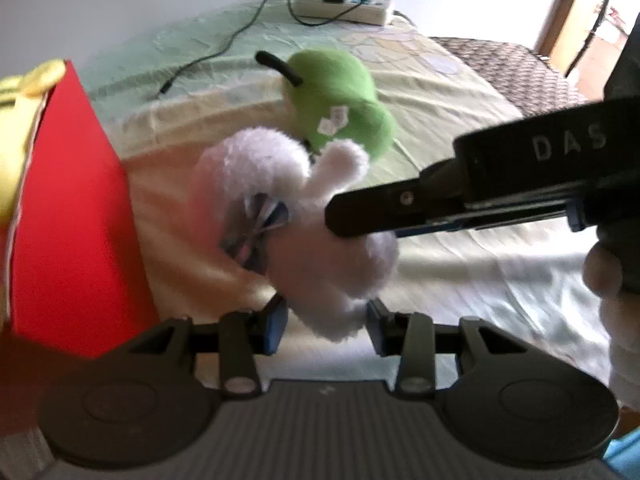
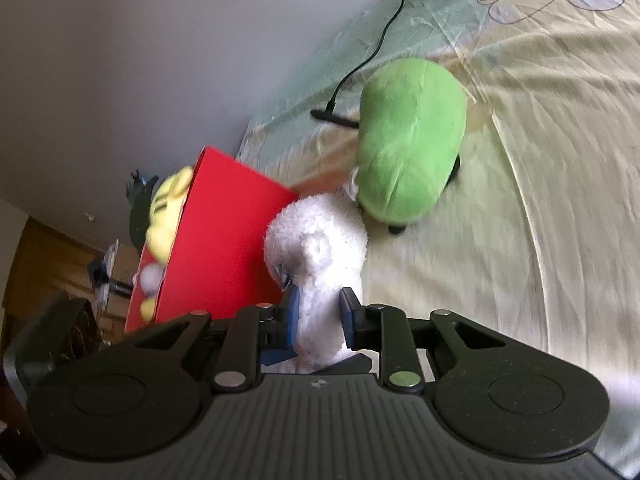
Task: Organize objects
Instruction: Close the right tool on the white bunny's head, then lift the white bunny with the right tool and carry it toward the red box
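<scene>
A white plush toy [image 1: 316, 248] with a striped bow is held above the bed, next to the red box [image 1: 72, 216]. My left gripper [image 1: 326, 320] has its blue pads on either side of the plush's lower part. My right gripper [image 2: 318, 316] is shut on the white plush [image 2: 320, 248]; it reaches in from the right in the left wrist view [image 1: 360, 216]. A green plush [image 1: 340, 100] lies behind it on the bed and also shows in the right wrist view [image 2: 408, 140]. A yellow plush [image 2: 168, 208] sits in the red box [image 2: 224, 240].
A black cable [image 1: 224, 44] and a white power strip [image 1: 344, 4] lie at the far side of the bed. The bed sheet [image 2: 540, 200] is pale yellow-green. A dark woven surface [image 1: 512, 68] is at far right. Wooden furniture [image 2: 40, 264] stands beyond the box.
</scene>
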`<state>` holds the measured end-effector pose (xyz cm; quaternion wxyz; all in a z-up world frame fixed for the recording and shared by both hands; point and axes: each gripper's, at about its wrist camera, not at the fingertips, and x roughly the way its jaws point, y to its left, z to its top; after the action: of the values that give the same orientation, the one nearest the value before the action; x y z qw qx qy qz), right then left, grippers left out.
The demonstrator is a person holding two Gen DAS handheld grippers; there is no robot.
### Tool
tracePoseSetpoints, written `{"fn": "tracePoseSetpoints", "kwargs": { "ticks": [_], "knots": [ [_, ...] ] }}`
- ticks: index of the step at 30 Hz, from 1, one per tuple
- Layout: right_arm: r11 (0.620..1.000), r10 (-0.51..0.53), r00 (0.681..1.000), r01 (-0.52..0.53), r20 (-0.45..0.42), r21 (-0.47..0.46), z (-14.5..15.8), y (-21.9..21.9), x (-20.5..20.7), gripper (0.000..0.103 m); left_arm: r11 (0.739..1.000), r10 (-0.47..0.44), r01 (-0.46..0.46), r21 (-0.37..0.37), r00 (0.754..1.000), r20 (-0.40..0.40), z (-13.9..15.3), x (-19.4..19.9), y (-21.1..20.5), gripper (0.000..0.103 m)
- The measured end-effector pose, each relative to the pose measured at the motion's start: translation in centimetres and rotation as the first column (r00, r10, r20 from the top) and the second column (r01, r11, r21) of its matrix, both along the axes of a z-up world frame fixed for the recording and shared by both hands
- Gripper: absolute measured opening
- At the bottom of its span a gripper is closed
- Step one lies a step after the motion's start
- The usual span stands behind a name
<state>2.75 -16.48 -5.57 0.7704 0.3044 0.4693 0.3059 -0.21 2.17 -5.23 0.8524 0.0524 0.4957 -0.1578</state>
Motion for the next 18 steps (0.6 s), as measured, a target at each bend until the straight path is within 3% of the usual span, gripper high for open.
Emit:
{"fn": "tracePoseSetpoints", "kwargs": {
  "ticks": [9, 18],
  "knots": [
    [0.999, 0.041, 0.998, -0.041, -0.048, -0.007, -0.2, -0.7, -4.5, 0.024, 0.992, -0.076, 0.070, -0.109, 0.996, -0.053, 0.1, -4.5, 1.4, 0.043],
    [0.997, 0.020, 0.999, -0.022, -0.036, -0.069, -0.6, -0.6, -4.3, 0.037, 0.965, -0.008, -0.019, -0.260, 0.995, -0.102, 0.1, -4.6, 3.3, 0.048]
  ]
}}
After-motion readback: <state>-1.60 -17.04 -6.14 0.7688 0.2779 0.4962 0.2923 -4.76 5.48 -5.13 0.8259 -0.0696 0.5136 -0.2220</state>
